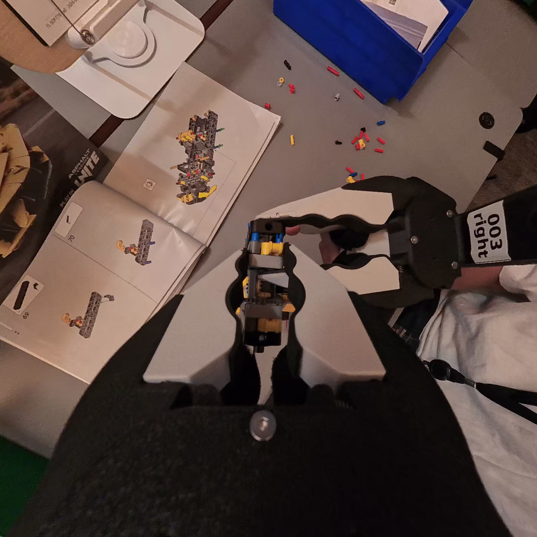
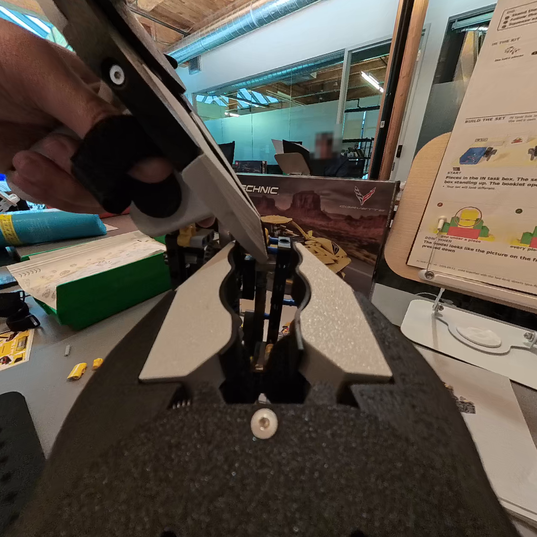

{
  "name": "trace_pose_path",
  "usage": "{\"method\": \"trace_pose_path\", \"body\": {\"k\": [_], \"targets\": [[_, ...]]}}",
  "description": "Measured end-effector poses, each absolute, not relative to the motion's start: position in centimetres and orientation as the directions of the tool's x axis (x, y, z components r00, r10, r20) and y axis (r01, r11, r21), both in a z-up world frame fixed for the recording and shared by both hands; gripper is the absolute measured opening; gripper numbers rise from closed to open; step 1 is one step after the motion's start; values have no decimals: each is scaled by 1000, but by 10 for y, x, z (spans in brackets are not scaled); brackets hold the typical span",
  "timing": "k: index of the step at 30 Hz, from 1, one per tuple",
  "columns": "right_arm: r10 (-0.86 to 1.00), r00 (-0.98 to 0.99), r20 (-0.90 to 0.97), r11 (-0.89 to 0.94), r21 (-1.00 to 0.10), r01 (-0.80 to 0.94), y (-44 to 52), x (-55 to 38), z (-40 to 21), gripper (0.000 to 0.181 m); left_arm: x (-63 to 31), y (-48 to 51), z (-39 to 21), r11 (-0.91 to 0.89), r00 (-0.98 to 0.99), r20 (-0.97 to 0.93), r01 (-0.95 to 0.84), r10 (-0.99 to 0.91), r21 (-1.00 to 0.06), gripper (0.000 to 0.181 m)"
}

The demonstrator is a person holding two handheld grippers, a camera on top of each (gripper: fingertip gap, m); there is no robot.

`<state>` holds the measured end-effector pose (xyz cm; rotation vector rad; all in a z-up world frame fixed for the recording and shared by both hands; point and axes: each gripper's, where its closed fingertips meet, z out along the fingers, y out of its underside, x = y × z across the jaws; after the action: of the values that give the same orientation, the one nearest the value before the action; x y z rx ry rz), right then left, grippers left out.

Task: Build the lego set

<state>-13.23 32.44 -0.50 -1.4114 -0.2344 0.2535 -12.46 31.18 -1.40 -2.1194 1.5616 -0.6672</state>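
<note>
grey and yellow lego assembly [image 1: 266, 287] is sitting clamped in the left tongs [image 1: 265, 255], while the right tongs [image 2: 264, 255] are pinching its black beam [image 2: 280, 279] over the surface [image 1: 319, 130].

Materials and surface finishes at the bench.

The left hand-held gripper [image 1: 266, 255] has a rough, grainy matt black body, smooth matt grey finger [image 1: 313, 308] faces and a shiny metal screw [image 1: 262, 424]. The lego assembly [image 1: 266, 279] is smooth plastic in yellow, grey, black and blue. The instruction booklet [image 1: 139, 220] is slightly glossy paper; the bin [image 1: 363, 49] is glossy blue plastic. The bench [image 1: 319, 122] is smooth matt grey. The board [image 2: 415, 209] looks like pale wood.
</note>
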Motion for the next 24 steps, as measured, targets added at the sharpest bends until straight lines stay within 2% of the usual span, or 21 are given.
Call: {"method": "trace_pose_path", "body": {"k": [5, 16, 18, 22, 24], "targets": [[274, 958, 82, 165, -986, 37, 323, -129, -6, 31, -122, 310, -15, -275, 253, 123, -755, -960, -596, 24], [307, 943, 125, 188, -980, 68, 324, -132, -6, 31, -126, 311, -15, -248, 234, 102, -760, -967, -601, 24], [396, 914, 91, 180, -983, 20, 322, -138, -5, 32, -129, 309, -12, -229, 194, 125, -761, -973, -606, 25], [570, 820, 42, 162, -985, -63, 319, -141, -4, 32, -131, 305, 23, -175, 41, 193, -633, -980, -754, 34], [634, 773, 25, 149, -985, -91, 319, -138, -5, 31, -141, 316, 20, -63, -21, 99, -633, -995, -771, 34]]}}
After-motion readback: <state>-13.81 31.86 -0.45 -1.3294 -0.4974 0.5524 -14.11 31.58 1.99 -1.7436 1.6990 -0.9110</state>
